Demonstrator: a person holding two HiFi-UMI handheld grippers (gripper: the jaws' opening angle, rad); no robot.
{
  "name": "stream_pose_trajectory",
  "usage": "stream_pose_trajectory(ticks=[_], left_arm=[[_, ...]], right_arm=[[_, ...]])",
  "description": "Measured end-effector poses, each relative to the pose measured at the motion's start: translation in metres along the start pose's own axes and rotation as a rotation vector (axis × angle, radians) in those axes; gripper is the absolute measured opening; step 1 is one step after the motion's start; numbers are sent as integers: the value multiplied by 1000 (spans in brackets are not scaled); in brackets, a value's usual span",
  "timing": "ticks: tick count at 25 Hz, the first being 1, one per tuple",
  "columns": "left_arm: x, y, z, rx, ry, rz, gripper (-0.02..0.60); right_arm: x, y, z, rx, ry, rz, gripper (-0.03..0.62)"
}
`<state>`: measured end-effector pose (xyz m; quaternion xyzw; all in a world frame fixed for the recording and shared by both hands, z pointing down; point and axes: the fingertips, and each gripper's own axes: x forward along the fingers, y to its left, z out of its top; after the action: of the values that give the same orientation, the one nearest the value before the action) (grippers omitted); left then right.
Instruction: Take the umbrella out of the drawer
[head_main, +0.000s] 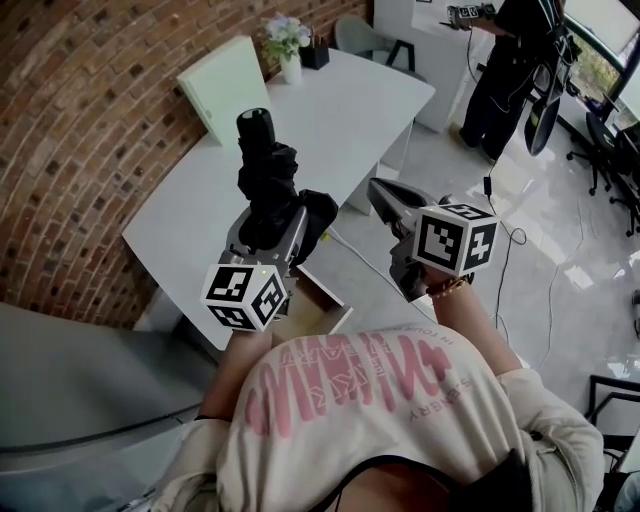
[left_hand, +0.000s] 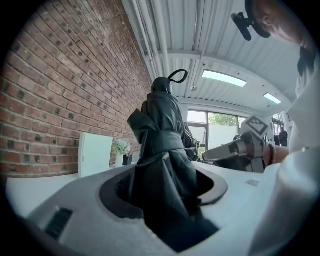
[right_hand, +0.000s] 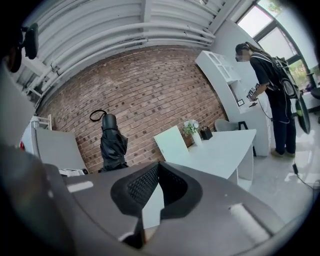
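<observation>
A folded black umbrella (head_main: 268, 180) stands upright, handle end up, with a wrist loop at its top (left_hand: 177, 76). My left gripper (head_main: 272, 225) is shut on its lower part, and the dark fabric (left_hand: 162, 150) fills the space between the jaws. The umbrella hangs in the air over the white desk (head_main: 340, 110), above the open drawer (head_main: 315, 300) with a pale wooden inside. My right gripper (head_main: 385, 195) is a little to the right of the umbrella, shut and holding nothing. In the right gripper view the umbrella (right_hand: 112, 145) shows off to the left of those jaws (right_hand: 157, 170).
A pale green board (head_main: 225, 85) leans on the brick wall behind the desk. A vase of flowers (head_main: 288, 45) and a dark pot stand at the desk's far end. A person (head_main: 510, 70) stands at the back right. Cables (head_main: 510, 230) lie on the tiled floor.
</observation>
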<state>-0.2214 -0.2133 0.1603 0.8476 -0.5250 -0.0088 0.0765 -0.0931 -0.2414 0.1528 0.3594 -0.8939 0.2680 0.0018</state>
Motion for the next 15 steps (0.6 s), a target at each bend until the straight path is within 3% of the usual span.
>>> stream_pose_trajectory(ticks=[10, 15], left_arm=[[-1, 1, -1, -18, -25, 14, 258], [-1, 1, -8, -34, -14, 17, 258]], right_arm=[[7, 3, -5, -222, 33, -68, 14], [7, -2, -12, -273, 56, -90, 14]])
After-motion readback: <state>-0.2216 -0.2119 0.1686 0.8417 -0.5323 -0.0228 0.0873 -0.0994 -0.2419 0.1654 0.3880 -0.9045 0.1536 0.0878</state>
